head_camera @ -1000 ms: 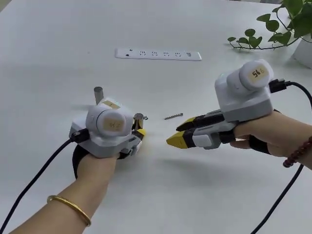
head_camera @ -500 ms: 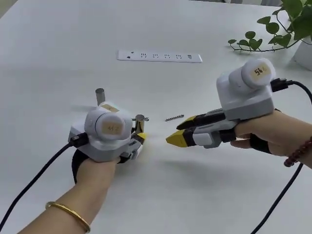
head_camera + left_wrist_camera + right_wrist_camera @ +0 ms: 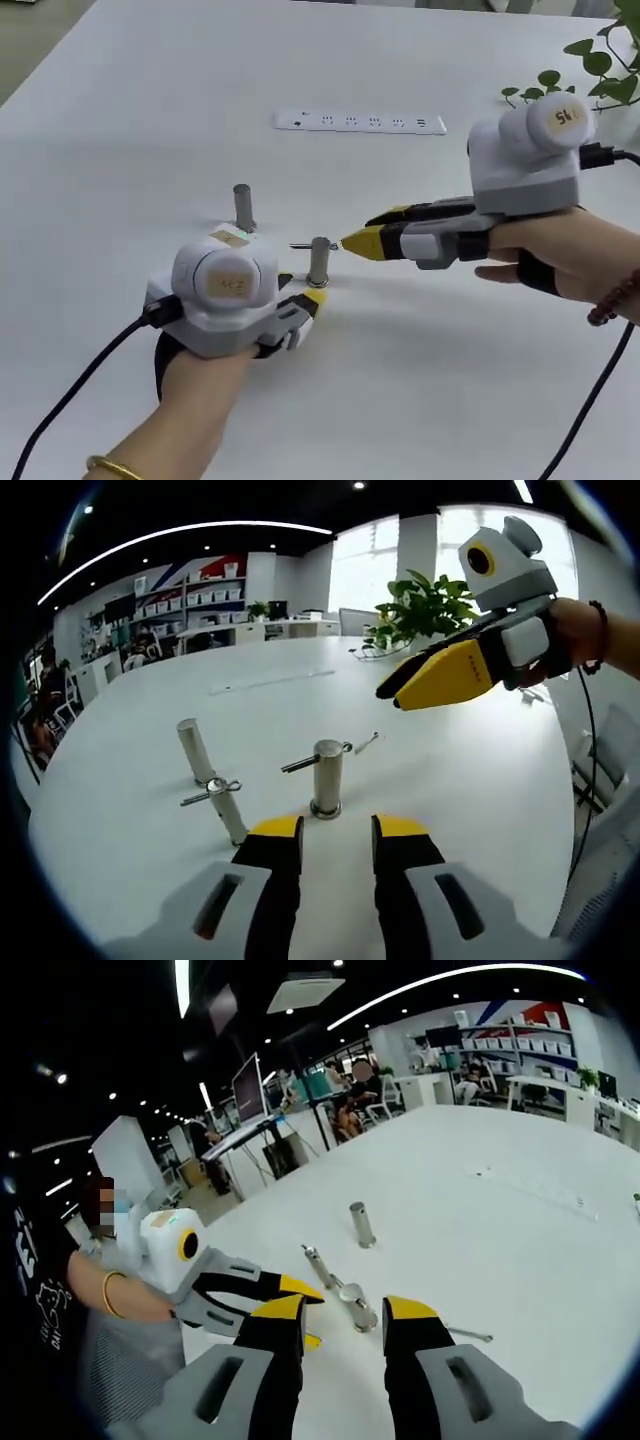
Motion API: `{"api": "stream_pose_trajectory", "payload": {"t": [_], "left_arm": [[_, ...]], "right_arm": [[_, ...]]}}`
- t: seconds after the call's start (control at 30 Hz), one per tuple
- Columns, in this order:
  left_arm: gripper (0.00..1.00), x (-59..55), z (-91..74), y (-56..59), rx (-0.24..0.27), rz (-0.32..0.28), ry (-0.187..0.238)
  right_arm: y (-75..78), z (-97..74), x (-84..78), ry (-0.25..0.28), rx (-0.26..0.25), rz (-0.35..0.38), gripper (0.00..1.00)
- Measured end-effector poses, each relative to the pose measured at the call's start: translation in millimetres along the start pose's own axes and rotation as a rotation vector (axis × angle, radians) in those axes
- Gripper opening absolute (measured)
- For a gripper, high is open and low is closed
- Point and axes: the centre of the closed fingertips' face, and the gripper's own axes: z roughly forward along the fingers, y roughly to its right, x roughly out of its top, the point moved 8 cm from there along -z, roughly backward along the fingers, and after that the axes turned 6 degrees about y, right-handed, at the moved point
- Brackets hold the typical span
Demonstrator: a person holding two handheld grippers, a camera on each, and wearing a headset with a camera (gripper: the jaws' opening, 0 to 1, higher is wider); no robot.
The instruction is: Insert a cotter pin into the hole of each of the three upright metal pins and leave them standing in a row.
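Currently we list: cotter pin (image 3: 367, 742) beside metal pin (image 3: 327, 778) (light, slippery; probably best held by its loop); left gripper (image 3: 337, 828), right gripper (image 3: 342, 1310) narrow, empty.

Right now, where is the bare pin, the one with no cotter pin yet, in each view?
Head view: bare pin stands left of centre, up and left of the cottered pin.
Left gripper view: bare pin is left of centre, the leftmost pin.
Right gripper view: bare pin is near centre, farthest back.
Shared landmark: the cottered pin standing between the two grippers.
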Motion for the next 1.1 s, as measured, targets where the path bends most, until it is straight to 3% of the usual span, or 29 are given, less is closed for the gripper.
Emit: {"api": "stream_pose_trajectory", "payload": {"t": [0.2, 0.5, 0.77, 1.1], "left_arm": [[0.33, 2.6, -19.5, -4.6, 0.021, -0.029, 0.016], [0.46, 7.2, -41.0, -14.0, 0.082, -0.06, 0.037], [0.59, 6.9, -56.8, -21.1, 0.112, -0.042, 0.039], [0.78, 4.9, -71.4, -26.0, 0.086, -0.029, 0.036]], "right_arm": [[0.6, 20.0, 12.5, 0.023, -0.001, -0.023, 0.27], [6.5, 51.3, 19.9, 0.015, -0.009, -0.054, 0.31], [15.8, 78.5, 26.1, 0.017, -0.028, -0.059, 0.32], [15.5, 111.6, 30.3, 0.008, -0.019, -0.091, 0.34]]}}
